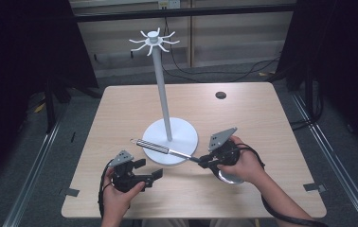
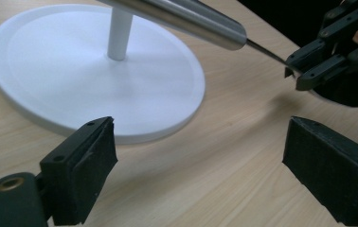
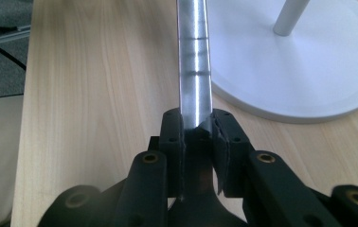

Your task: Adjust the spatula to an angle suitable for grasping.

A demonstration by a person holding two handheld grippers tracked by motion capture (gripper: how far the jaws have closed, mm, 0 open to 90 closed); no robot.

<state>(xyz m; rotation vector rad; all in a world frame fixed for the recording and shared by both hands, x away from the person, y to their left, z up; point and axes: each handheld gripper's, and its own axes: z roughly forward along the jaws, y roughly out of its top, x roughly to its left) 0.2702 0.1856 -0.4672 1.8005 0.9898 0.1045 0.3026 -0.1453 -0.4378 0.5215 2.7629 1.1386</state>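
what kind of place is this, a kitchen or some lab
Probably a lab or recording workspace, not a kitchen: a bare wooden table, dark curtains at the sides, and loose cables on the grey floor behind.

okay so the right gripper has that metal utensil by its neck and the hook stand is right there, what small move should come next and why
Probably lift the right gripper so the utensil rises off the white base toward the hooks. Its jaws are shut on the thin neck, the handle lies low across the base with its loop end past the pole, and the left gripper stands open and empty beside it.
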